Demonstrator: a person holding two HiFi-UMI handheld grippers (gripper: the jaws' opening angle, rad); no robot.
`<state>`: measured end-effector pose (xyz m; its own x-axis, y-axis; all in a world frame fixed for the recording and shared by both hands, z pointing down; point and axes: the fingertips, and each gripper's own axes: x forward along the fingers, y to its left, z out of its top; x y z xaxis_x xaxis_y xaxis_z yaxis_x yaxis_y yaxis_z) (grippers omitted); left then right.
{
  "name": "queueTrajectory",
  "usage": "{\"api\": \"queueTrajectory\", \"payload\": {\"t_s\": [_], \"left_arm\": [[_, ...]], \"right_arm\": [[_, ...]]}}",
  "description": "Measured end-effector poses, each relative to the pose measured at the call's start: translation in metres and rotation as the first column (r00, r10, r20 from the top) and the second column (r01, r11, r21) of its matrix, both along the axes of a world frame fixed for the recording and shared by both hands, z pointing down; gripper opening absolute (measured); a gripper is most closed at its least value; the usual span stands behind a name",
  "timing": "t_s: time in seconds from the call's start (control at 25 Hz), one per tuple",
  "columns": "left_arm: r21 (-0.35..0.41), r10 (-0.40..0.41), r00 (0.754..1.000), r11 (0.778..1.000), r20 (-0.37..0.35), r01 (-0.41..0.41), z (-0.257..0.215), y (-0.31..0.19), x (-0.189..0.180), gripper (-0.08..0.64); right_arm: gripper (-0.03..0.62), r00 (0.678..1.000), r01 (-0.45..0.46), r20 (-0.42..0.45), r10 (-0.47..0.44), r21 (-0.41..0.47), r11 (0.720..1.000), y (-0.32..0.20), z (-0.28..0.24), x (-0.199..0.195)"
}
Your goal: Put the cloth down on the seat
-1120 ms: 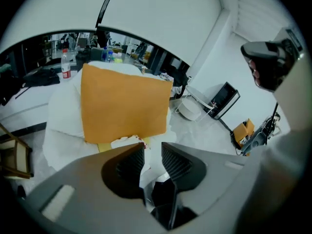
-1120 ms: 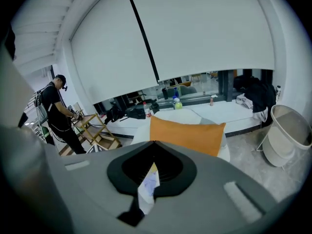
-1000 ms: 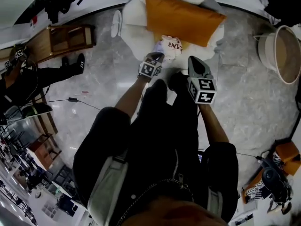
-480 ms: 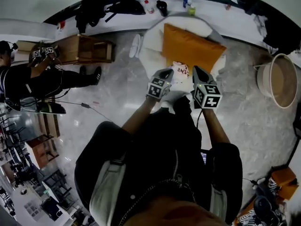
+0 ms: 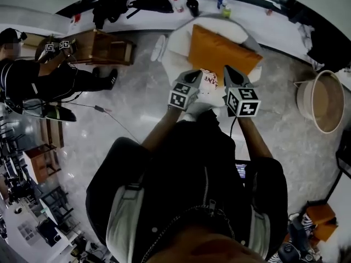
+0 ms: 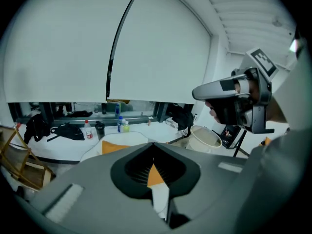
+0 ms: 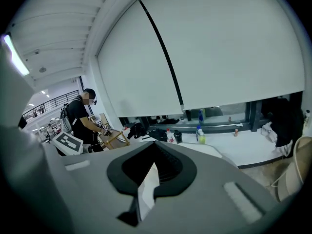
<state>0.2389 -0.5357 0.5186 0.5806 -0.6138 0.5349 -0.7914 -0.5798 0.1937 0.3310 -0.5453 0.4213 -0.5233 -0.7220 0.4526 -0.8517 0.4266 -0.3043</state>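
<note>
The white cloth (image 5: pixel 209 81) with red print lies bunched on the white seat (image 5: pixel 174 59), against the front edge of the orange cushion (image 5: pixel 219 51). My left gripper (image 5: pixel 194 74) hovers just left of the cloth and my right gripper (image 5: pixel 228 71) just right of it, both above the seat. The jaws of each are shut, with nothing between them. In the left gripper view the left gripper (image 6: pixel 155 168) shows only a sliver of cushion and seat through its slit, and the cloth is hidden below. The right gripper (image 7: pixel 152 172) looks level toward the window.
A round beige basket (image 5: pixel 323 100) stands on the marble floor at the right. At the upper left is a wooden rack (image 5: pixel 101 45), with a person (image 5: pixel 33 86) beside it. A cable (image 5: pixel 98 108) crosses the floor. Bottles (image 5: pixel 222 4) line the window ledge behind the seat.
Both grippers have come up and back from the cloth, toward me. The cloth stays on the seat by the cushion. My head view has swung up toward the ledge.
</note>
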Motion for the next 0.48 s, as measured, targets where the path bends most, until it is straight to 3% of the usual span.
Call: {"api": "queueTrajectory", "payload": {"t_s": [0.48], "left_arm": [[0.026,0.008,0.999,1.000,-0.052,-0.006,-0.015,-0.009,0.013,0.009]], "right_arm": [[0.002,1.000,0.014,-0.005,-0.014,0.013,1.000,-0.001,-0.017,0.004]]}}
